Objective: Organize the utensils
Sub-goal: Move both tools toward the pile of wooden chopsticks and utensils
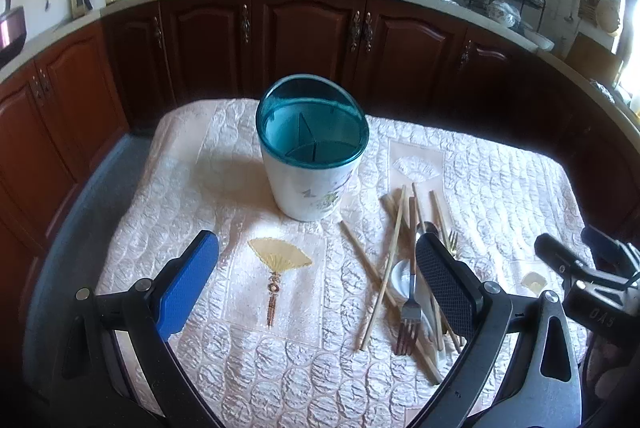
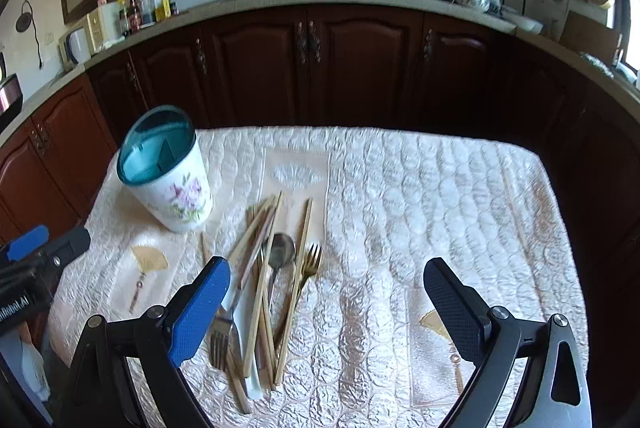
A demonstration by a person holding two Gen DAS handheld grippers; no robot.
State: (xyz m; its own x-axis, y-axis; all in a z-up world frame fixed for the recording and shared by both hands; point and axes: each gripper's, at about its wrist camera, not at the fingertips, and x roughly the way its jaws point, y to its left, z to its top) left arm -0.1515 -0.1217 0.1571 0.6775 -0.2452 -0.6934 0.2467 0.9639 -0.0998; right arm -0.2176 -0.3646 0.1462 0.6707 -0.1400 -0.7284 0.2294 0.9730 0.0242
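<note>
Both tongs wide, gripping nothing: left gripper [image 1: 318,266], right gripper [image 2: 328,292]. Utensil pile [image 2: 264,292] just beside right's blue finger, lengthwise toward holder [image 2: 166,180]

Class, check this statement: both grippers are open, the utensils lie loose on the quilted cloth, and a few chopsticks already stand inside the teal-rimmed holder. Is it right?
Not quite. The teal-rimmed holder has nothing in it; the left wrist view shows its bare dividers. The chopsticks lie on the quilted cloth with the other utensils. Both grippers are open, as stated.
</note>
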